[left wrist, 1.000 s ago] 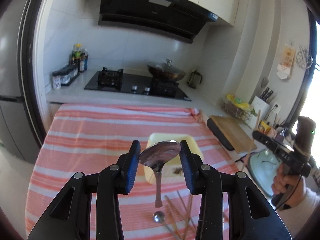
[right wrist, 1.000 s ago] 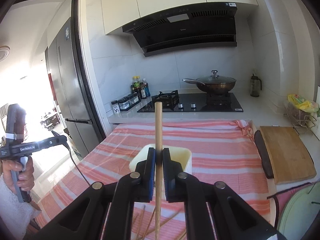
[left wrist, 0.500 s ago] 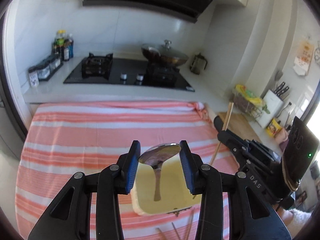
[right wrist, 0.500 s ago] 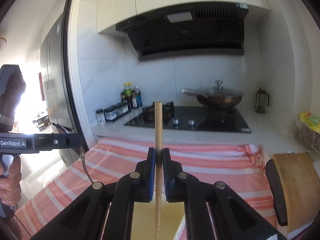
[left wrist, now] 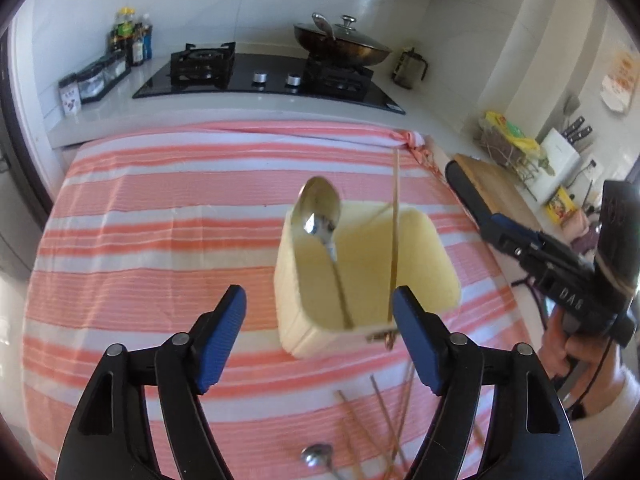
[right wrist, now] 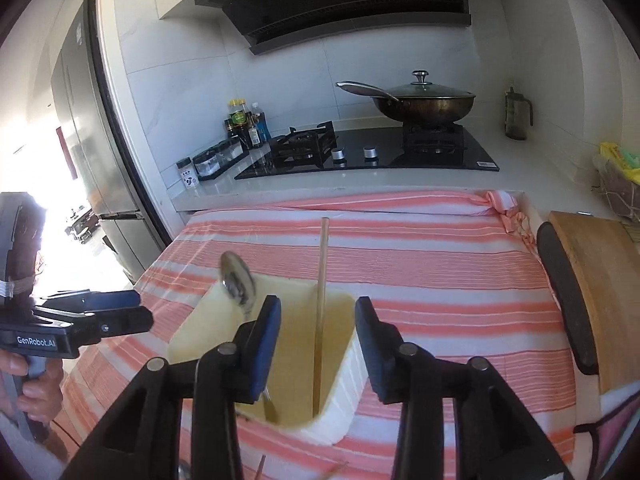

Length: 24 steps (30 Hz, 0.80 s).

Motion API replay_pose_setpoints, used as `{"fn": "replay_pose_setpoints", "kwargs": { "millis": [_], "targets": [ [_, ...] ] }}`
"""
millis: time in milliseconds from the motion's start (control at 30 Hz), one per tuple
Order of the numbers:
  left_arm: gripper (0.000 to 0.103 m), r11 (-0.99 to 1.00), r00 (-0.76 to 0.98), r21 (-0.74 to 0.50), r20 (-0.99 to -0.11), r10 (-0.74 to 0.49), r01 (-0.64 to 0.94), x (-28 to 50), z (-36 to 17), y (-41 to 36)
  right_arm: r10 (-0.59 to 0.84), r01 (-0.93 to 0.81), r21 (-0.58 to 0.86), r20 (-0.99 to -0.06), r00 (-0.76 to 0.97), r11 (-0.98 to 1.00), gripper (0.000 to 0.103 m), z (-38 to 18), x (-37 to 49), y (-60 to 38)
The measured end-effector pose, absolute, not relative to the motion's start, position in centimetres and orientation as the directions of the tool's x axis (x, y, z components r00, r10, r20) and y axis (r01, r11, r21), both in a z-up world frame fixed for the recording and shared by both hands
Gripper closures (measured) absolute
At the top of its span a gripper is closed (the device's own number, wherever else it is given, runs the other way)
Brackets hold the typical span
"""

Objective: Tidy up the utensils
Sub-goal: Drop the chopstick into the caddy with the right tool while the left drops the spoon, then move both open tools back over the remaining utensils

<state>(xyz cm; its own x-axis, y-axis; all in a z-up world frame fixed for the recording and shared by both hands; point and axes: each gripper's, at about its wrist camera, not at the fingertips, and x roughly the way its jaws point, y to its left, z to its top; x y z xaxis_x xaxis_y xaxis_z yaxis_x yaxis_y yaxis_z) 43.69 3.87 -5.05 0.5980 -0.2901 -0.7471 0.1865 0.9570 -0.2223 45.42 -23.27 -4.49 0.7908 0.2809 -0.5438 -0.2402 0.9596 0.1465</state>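
"GenRobot.AI" marks the left gripper (right wrist: 138,312), "DAS" the right gripper (left wrist: 490,224); both jaws, just opening, stand empty while the shiny metal spoon (left wrist: 320,210) and wooden chopstick (right wrist: 321,312) stand in the cream rectangular holder (left wrist: 436,252).

The holder (left wrist: 368,276) stands on the tabletop (left wrist: 160,240). In the holder, a spoon (left wrist: 320,212) leans at its left side and a chopstick (left wrist: 394,240) stands at its right. Before the holder lie loose chopsticks (left wrist: 384,420) and another spoon (left wrist: 316,454). Behind the holder is the stove (left wrist: 272,76).
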Motion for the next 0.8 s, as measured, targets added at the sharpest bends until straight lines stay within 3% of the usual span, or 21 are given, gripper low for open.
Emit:
{"fn": "replay_pose_setpoints", "kwargs": {
  "millis": [233, 333, 567, 800],
  "targets": [
    [0.016, 0.993, 0.605, -0.069, -0.788, -0.114, 0.097, 30.5, -9.6, 3.3, 0.215, -0.241, 0.036, -0.594, 0.775, 0.970, 0.054, -7.2, 33.4, -24.7],
    [0.016, 0.999, 0.606, -0.009, -0.795, -0.026, 0.032, 26.7, -12.0, 2.1, 0.144, -0.176, 0.007, -0.606, 0.782, 0.984, 0.046, -10.0, 28.1, -25.3],
    [0.016, 0.999, 0.667, -0.009, -0.745, 0.018, -0.037, 21.8, -12.6, 0.3, 0.045, -0.011, 0.056, -0.647, 0.761, 0.998, 0.046, -14.8, 19.6, -26.5],
    [0.014, 1.000, 0.706, 0.008, -0.708, 0.017, -0.016, 19.1, -11.4, -1.8, 0.030, 0.023, 0.076, -0.632, 0.775, 0.997, 0.046, -14.3, 15.9, -26.3]
  ]
}}
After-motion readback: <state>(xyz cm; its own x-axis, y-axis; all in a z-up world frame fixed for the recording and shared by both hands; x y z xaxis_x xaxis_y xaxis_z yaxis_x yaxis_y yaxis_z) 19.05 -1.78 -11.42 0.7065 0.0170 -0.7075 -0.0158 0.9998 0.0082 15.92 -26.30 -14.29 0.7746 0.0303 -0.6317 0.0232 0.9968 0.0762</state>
